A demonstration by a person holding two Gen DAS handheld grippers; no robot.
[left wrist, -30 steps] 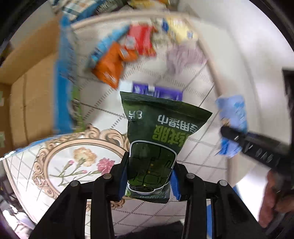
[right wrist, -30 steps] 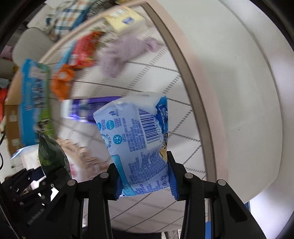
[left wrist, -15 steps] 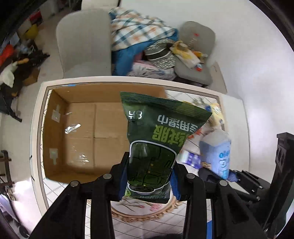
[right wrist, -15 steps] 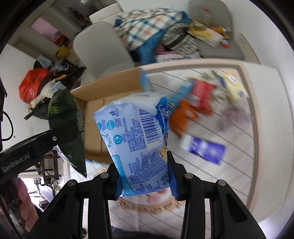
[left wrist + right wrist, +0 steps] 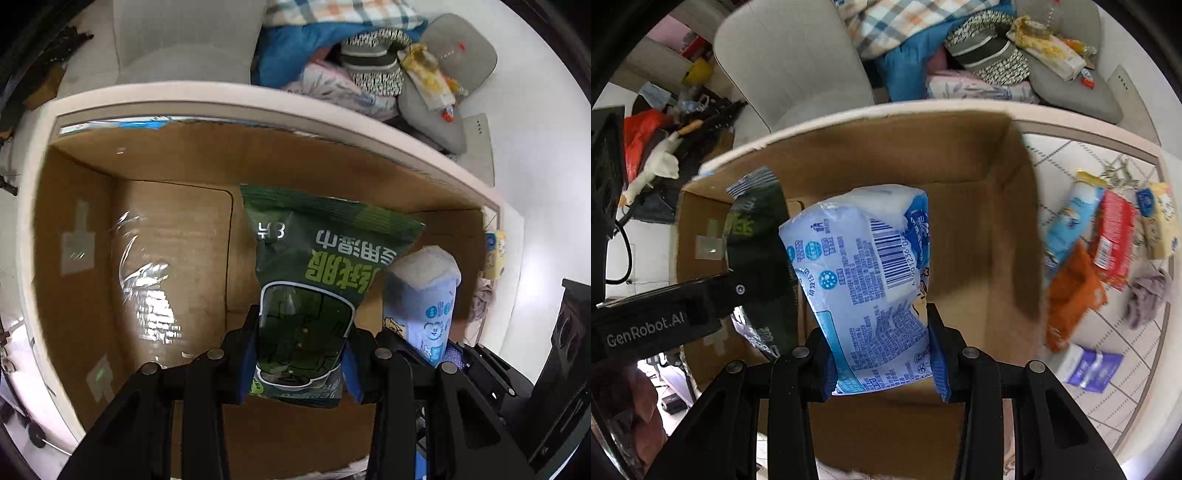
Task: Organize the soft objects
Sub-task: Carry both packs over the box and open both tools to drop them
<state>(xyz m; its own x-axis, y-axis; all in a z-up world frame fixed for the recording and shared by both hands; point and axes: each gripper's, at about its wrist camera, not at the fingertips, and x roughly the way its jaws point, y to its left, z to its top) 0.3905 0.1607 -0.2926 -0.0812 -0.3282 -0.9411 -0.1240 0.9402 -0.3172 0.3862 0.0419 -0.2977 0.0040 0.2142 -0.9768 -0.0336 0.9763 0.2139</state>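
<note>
Currently both grippers hang over an open cardboard box [image 5: 177, 236], each pointing steeply down into it. The left gripper [image 5: 299, 363] has its jaws clenched on the lower end of a dark green wet-wipe packet [image 5: 317, 280], which stands up from the blue pads above the box's bare brown floor. The right gripper [image 5: 881, 360] has its jaws grasping a pale blue tissue pack [image 5: 864, 280] by its bottom end, barcode side toward the camera, also above the box's inside. The two held packs are just beside each other; the green packet shows at the left of the right wrist view, the blue pack at the right of the left wrist view. The box sits at the far left corner of the surface [image 5: 1108, 373], against its far edge. To the right of the box, on the tiled-pattern surface, lie loose soft packs: an orange pouch [image 5: 1071, 291], a red pack [image 5: 1115, 240], a light blue pack [image 5: 1071, 221], a yellow pack [image 5: 1161, 221], a purple pack [image 5: 1093, 369] and a crumpled lilac cloth [image 5: 1148, 295].
</note>
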